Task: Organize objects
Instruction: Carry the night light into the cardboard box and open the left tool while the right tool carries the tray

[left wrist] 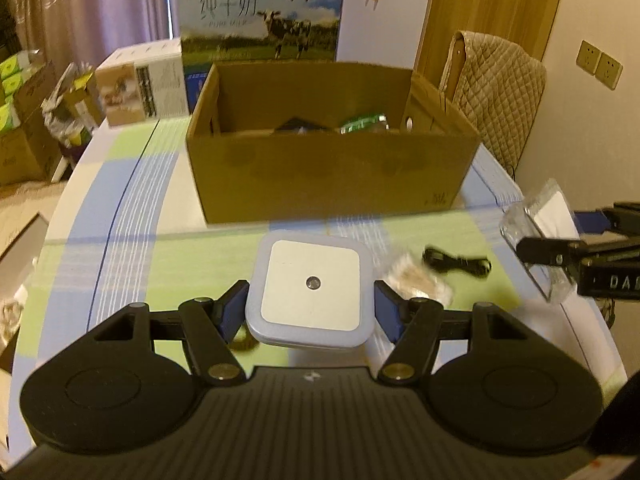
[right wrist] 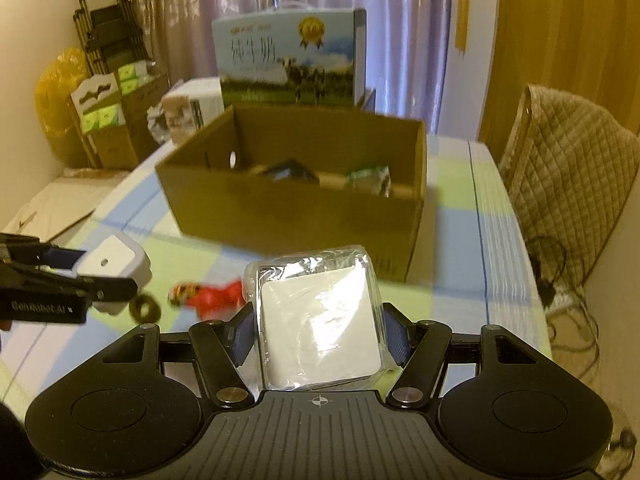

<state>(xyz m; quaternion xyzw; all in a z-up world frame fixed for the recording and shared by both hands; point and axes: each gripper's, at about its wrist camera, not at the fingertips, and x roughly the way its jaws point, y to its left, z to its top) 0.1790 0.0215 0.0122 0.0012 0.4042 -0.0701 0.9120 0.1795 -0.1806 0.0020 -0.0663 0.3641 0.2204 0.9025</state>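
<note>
Cardboard box (left wrist: 332,176) at frame center already holds several items; left gripper (left wrist: 310,306) clamps a white night-light (left wrist: 310,292), right gripper (right wrist: 318,330) clamps a plastic-wrapped white square (right wrist: 320,320), and 2 or more loose items remain on the table (left wrist: 120,200).

The box (left wrist: 332,176) stands open-topped ahead, its near wall in the way; a cable (left wrist: 456,262) and packet (left wrist: 416,280) lie before it.

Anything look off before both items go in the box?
Nothing looks damaged or spilled. The left gripper holds the square white night light level; the right gripper holds the plastic-wrapped white square item. The brown cardboard box sits upright and open.
</note>
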